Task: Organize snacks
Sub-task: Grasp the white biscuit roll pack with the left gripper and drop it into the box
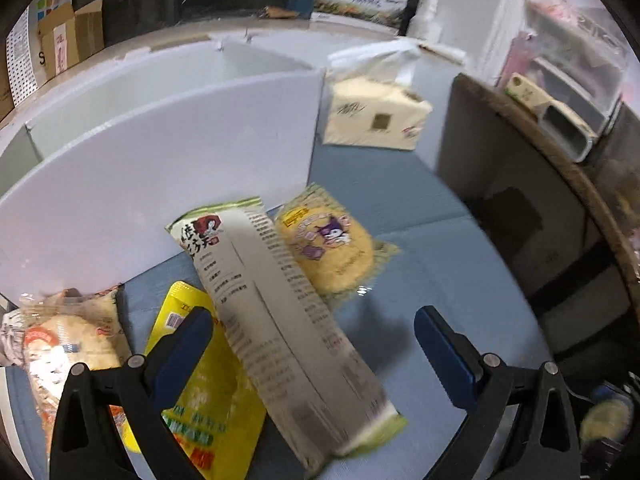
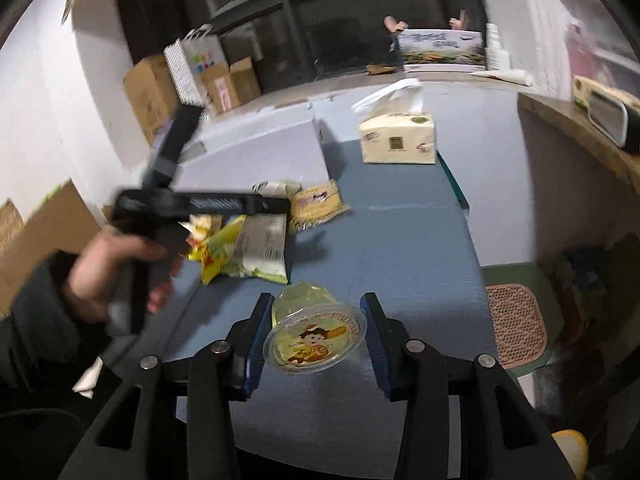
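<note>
In the left wrist view my left gripper [image 1: 314, 334] is open above a long green-edged snack packet [image 1: 280, 320] that lies back side up on the blue table [image 1: 440, 280]. A yellow packet [image 1: 200, 380] lies under it, a round yellow Kuromi snack [image 1: 332, 248] behind it, and an orange-and-white bag [image 1: 68, 344] at the left. In the right wrist view my right gripper [image 2: 316, 332] is shut on a clear jelly cup [image 2: 314, 330] with a cartoon lid, held over the table. The left gripper [image 2: 276, 204] shows there above the snack pile [image 2: 244, 252].
A white divided box [image 1: 160, 152] stands behind the snacks. A tissue box [image 1: 372, 116] sits at the back of the table. A brown-topped cabinet [image 1: 520, 184] stands at the right. Cardboard boxes [image 2: 192, 84] stand by the far wall.
</note>
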Action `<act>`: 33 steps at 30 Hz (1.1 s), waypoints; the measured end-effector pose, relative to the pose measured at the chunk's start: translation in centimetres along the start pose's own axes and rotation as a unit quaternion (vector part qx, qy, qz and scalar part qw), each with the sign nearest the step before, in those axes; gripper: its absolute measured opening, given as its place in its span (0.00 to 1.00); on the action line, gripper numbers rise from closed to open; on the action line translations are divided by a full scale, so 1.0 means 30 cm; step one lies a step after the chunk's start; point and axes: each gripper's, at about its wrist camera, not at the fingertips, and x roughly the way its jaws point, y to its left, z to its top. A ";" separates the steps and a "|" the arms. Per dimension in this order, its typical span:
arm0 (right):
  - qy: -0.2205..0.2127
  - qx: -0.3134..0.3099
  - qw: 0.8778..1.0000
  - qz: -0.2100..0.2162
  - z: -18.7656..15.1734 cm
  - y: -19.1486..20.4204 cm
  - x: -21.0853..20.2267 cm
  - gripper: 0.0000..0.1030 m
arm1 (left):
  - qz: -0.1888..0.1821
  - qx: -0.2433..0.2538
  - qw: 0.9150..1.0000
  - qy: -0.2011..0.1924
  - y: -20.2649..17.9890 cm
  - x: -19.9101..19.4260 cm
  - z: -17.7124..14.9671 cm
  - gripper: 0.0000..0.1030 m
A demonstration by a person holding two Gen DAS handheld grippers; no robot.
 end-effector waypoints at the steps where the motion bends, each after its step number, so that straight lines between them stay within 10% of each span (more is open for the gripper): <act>1: -0.001 0.001 1.000 0.001 -0.001 -0.002 -0.003 0.46 | 0.005 0.002 1.000 0.005 -0.001 0.020 -0.002 0.99; 4: -0.003 0.008 1.000 0.008 -0.003 -0.001 -0.003 0.46 | 0.034 0.025 0.999 0.017 -0.009 0.061 -0.014 0.78; 5: -0.004 0.009 1.000 0.009 -0.007 -0.001 -0.007 0.46 | 0.046 0.033 0.998 0.013 -0.003 0.062 -0.019 0.55; 8: -0.002 0.007 1.000 0.009 -0.012 0.006 -0.012 0.46 | -0.001 0.021 1.000 -0.011 0.033 0.008 -0.027 0.34; 20: -0.009 0.003 0.998 0.063 0.102 0.077 0.086 0.46 | -0.040 -0.025 0.985 -0.164 0.266 -0.477 -0.075 0.33; 33: -0.043 -0.044 0.994 0.092 0.795 0.288 0.498 0.46 | 0.026 -0.053 0.977 -0.206 0.593 -0.460 0.393 0.33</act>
